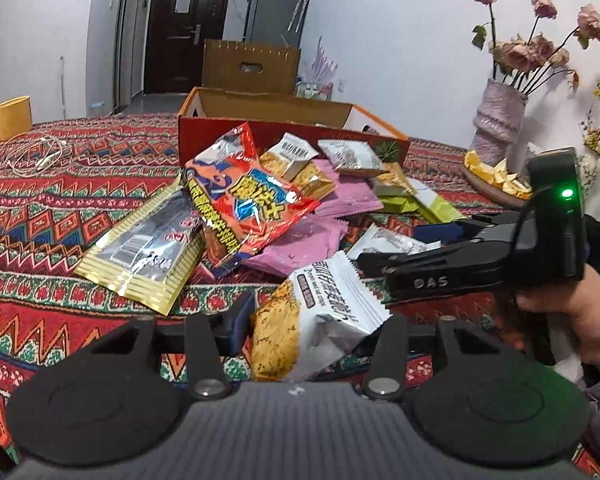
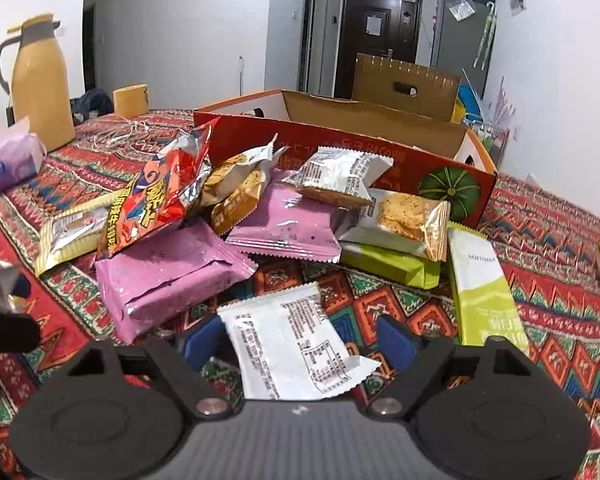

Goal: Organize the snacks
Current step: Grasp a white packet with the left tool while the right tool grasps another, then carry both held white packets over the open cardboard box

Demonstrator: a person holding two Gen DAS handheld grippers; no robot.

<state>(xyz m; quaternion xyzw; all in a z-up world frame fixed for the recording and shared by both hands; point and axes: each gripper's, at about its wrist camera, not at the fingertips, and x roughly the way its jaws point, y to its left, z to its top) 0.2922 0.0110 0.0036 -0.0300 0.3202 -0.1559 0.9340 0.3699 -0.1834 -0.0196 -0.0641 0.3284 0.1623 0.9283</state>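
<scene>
A heap of snack packets lies on the patterned tablecloth (image 1: 60, 208) in front of an open red and orange cardboard box (image 1: 284, 128). In the left wrist view my left gripper (image 1: 308, 324) has a white and gold cracker packet (image 1: 312, 320) between its fingers, jaws wide. In the right wrist view my right gripper (image 2: 300, 340) is open around a white packet (image 2: 288, 344) lying back side up. The right gripper (image 1: 384, 264) also shows from the side in the left wrist view. Pink packets (image 2: 168, 276), green packets (image 2: 484, 292) and a red bag (image 2: 160, 200) lie in the heap.
A vase of dried roses (image 1: 500, 120) and a plate of orange peel (image 1: 496, 176) stand at the right. A yellow cup (image 1: 14, 118) and a white cable (image 1: 40, 156) lie at the far left. A yellow jug (image 2: 40, 80) and a tissue pack (image 2: 8, 164) stand at the left.
</scene>
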